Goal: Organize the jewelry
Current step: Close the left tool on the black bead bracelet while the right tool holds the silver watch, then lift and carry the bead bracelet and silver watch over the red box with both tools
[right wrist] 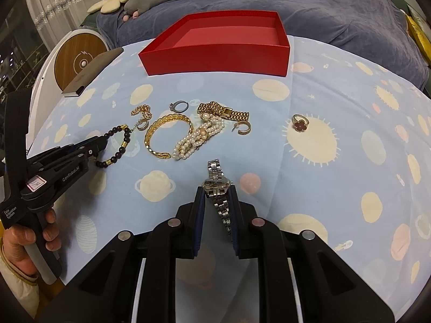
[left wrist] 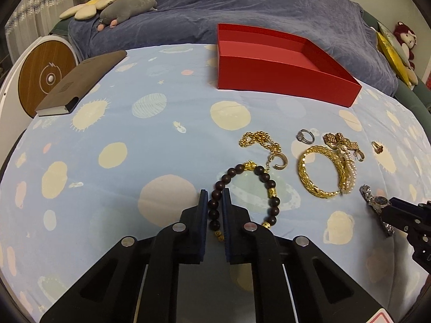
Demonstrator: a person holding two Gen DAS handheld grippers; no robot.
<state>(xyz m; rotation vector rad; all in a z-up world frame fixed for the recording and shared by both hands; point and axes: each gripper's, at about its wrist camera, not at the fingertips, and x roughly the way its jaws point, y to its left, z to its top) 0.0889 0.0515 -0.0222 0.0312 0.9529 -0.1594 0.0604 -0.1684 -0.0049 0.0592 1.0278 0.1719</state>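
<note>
My left gripper [left wrist: 215, 192] is shut on the dark bead bracelet [left wrist: 265, 181], whose strand runs between its fingers on the cloth; the bracelet also shows in the right wrist view [right wrist: 121, 145]. My right gripper [right wrist: 217, 191] is shut on the silver watch [right wrist: 215, 181], its band between the fingers; the watch shows at the left wrist view's right edge [left wrist: 375, 202]. An empty red box [left wrist: 282, 64] stands behind the jewelry [right wrist: 215, 53]. A gold bangle [right wrist: 164, 134], pearl bracelet [right wrist: 196, 140], gold watch band [right wrist: 223, 111], silver ring [right wrist: 179, 106] and red flower ring [right wrist: 299, 123] lie between.
The table carries a blue planet-print cloth [left wrist: 107, 161]. A dark notebook [left wrist: 80, 80] lies at the far left. A round wooden-faced device [left wrist: 43, 78] stands off the left edge. A bed with a blue cover [left wrist: 242, 8] and plush toys lies behind.
</note>
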